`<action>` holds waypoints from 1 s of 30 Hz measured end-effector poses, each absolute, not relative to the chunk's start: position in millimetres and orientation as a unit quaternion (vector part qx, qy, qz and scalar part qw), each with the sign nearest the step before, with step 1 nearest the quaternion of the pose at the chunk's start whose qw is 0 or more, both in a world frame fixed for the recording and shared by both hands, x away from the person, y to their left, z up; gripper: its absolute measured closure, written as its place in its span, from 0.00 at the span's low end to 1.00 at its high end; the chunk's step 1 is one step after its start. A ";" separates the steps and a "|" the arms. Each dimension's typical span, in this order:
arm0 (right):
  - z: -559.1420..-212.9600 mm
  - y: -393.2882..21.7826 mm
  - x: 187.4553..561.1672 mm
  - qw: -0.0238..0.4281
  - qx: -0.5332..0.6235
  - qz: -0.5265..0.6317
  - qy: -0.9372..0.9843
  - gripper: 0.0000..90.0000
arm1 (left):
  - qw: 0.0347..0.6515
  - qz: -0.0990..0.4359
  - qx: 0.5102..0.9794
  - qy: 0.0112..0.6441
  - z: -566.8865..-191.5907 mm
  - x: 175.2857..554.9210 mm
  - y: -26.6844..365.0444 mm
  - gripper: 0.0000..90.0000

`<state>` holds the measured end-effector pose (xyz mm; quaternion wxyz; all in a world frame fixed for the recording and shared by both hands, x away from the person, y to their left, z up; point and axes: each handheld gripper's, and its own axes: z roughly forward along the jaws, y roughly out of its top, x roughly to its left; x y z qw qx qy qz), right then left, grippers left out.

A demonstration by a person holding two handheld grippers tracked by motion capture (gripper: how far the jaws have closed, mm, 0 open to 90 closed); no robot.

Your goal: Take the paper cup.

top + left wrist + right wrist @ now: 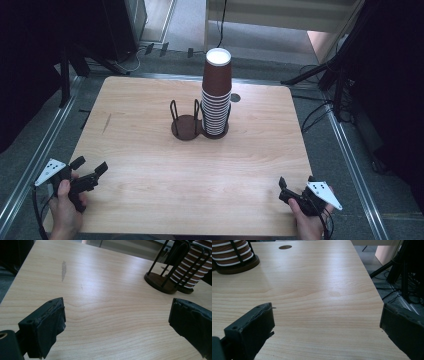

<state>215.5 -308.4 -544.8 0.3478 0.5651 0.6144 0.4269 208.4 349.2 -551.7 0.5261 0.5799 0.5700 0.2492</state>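
Both sets of jaws are standing wide apart, nothing between them. Left gripper (91,171) and right gripper (283,188) are sitting at the near table (150,200) edge, well short of the cup holder (200,125), one each side. Cup stack (216,95) is standing in the holder's right bay; the left bay (185,126) is looking empty, though the wires partly hide it. Work is looking unstarted: no cup lifted, reaching and moving remaining.

From my station I see the table (150,145) evenly and softly lit from above, a pale sheen behind the cup stack (216,95), dark surroundings beyond, and slightly soft, grainy gripper views.
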 end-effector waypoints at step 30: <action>-498.4 -260.1 237.0 0.325 0.524 0.464 0.636 0.00 | 0.501 0.267 0.601 0.563 -552.4 210.4 338.6 0.02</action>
